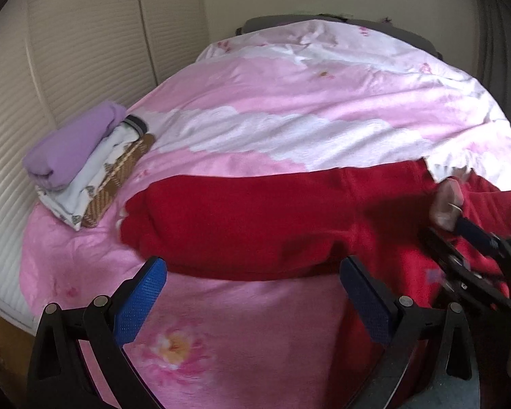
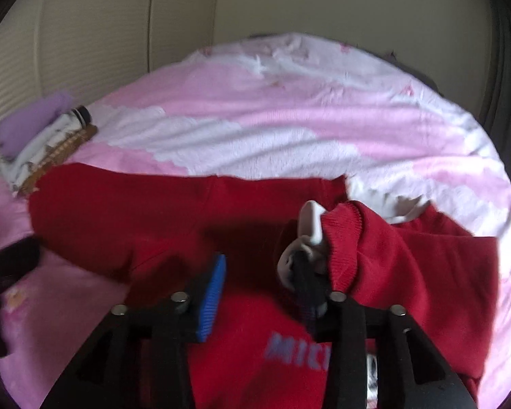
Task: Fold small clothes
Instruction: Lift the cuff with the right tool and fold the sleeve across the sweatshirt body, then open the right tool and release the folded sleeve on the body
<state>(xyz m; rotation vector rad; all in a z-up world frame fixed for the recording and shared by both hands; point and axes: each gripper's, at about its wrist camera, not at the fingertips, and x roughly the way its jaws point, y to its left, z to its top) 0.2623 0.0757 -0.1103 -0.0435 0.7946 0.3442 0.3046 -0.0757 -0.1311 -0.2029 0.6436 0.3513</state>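
Note:
A red sweater lies spread across the pink bed cover, one sleeve stretched left. In the right wrist view the sweater shows pale lettering near the bottom and its right sleeve cuff is bunched up against the right finger. My left gripper is open and empty, just in front of the sweater's near edge. My right gripper is open, over the sweater's body, with the cuff resting beside one finger; it also shows at the right of the left wrist view.
A stack of folded clothes, purple on top of white and brown check, sits at the bed's left edge; it also shows in the right wrist view. The pink and white flowered cover spreads behind. A ribbed cream wall runs along the left.

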